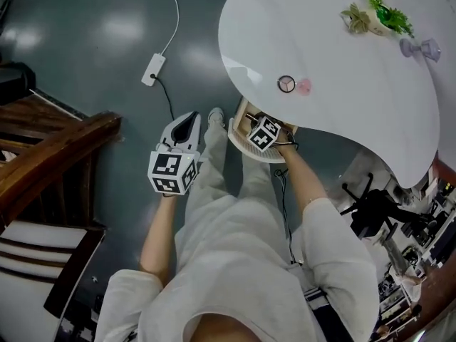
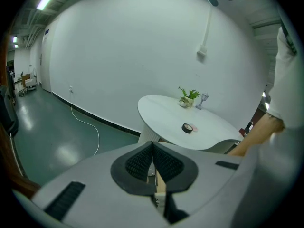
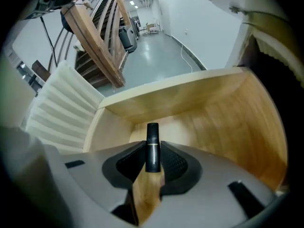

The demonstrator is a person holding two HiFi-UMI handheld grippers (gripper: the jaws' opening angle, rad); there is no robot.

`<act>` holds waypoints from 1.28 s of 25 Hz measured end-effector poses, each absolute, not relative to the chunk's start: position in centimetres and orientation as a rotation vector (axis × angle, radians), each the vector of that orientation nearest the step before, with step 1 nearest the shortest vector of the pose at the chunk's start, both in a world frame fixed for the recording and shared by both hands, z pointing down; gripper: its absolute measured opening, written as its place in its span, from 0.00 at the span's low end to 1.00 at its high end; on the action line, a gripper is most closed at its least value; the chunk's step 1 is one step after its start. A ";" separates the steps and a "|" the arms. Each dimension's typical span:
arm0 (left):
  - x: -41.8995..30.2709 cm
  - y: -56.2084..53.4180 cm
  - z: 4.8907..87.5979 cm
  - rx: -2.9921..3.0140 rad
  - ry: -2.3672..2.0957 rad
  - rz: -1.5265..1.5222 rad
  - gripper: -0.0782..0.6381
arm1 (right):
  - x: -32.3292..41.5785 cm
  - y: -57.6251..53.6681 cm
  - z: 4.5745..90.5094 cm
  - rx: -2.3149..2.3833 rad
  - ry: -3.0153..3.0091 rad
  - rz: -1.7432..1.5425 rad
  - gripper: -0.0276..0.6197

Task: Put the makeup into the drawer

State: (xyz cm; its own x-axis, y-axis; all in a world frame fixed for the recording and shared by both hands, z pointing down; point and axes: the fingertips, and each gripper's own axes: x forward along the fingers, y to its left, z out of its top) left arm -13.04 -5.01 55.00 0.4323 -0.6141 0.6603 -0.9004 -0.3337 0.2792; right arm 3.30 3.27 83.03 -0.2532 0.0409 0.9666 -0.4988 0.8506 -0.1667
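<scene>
One black makeup tube (image 3: 152,148), upright, clamped between pads of right gripper (image 3: 152,161). Tube sits over inside of open wooden drawer (image 3: 213,113), under edge of white table (image 1: 342,77). Left gripper (image 2: 152,161): jaws pressed together, nothing between, held well left of drawer. On tabletop: round black compact (image 1: 286,84), pink disc (image 1: 304,86) just beside; potted plant (image 1: 377,13) at far edge.

- My left gripper (image 1: 187,124) hangs out in front of me, tilted downward, jaws pressed together with nothing between them.
- My right gripper (image 1: 258,127) points steeply down, jaws clamped on a slim black tube (image 3: 152,146).
- Both forearms are bare and reach forward.
</scene>
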 end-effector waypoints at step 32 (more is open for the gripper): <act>-9.3 -5.6 53.1 2.161 -1.212 0.563 0.12 | 1.7 3.5 70.5 0.515 -2.042 0.486 0.32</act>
State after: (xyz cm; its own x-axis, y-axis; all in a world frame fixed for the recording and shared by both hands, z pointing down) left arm -9.34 -5.60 53.11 0.4948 -0.6153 0.6137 -0.8658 -0.4092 0.2878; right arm 1.73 3.46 70.47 -0.4686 -0.1640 0.8680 -0.5371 0.8330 -0.1326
